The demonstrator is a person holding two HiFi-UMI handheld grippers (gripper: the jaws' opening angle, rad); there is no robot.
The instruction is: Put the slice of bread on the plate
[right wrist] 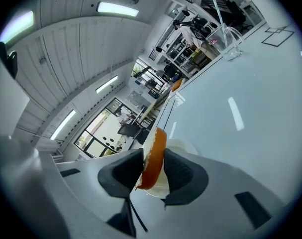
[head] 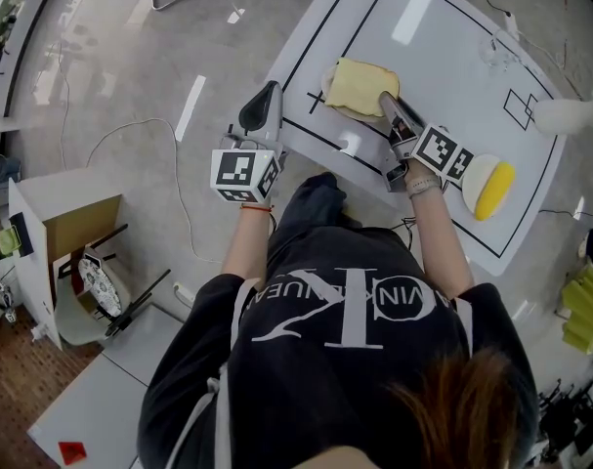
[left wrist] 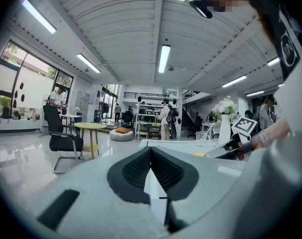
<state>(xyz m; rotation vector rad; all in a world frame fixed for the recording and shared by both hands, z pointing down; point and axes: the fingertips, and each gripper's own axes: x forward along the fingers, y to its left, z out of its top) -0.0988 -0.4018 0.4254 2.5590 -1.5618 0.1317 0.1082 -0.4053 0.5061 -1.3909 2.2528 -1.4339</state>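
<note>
While you hold the slice of bread point(head: 360, 84) over the white plate point(head: 326, 88) at the left end of the table point(head: 443, 47), your right gripper point(right wrist: 153, 157) has its jaws partway apart, with the pads closed on either face of the slice's near edge. The bread covers most of the plate, and it cannot be told whether it rests on the plate or hangs just above it. Your left gripper point(left wrist: 151, 149) hangs just off the table's near edge, roughly level, jaws together with nothing between them.
</note>
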